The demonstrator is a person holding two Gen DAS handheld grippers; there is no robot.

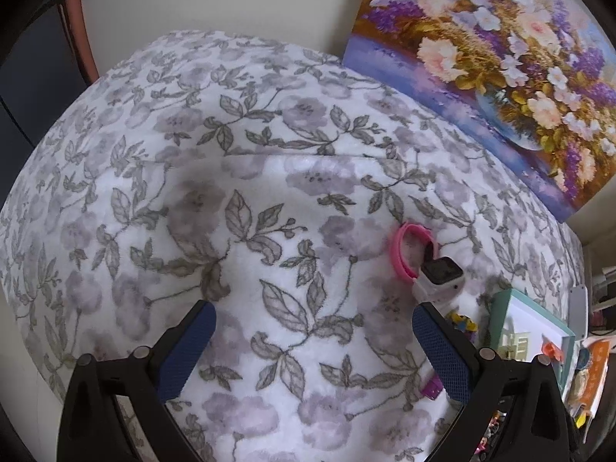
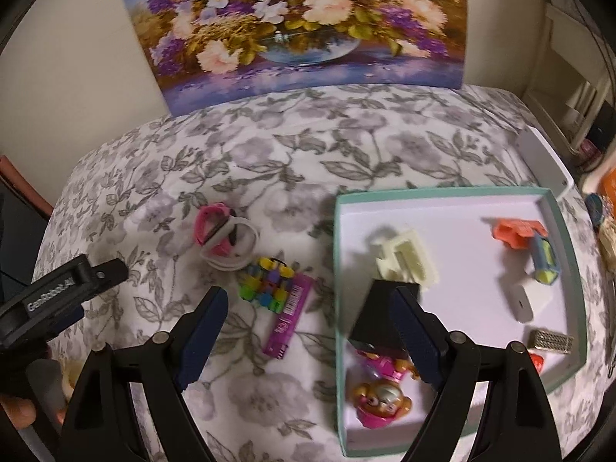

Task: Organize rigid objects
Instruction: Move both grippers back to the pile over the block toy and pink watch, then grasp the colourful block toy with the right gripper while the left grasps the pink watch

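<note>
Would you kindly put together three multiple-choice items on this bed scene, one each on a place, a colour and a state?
1. Where does the purple lighter lie?
A. in the box
B. on the bedspread, left of the box
C. on the painting

2. What colour is the rim of the box?
A. teal
B. red
C. black

3. How do the right gripper fingers stand?
A. shut on the watch
B. shut on the lighter
C. open, holding nothing

Answers: 1 B, it lies on the floral bedspread beside the colourful cube toy; 2 A, the raised edge is teal; 3 C, the blue pads are wide apart.
</note>
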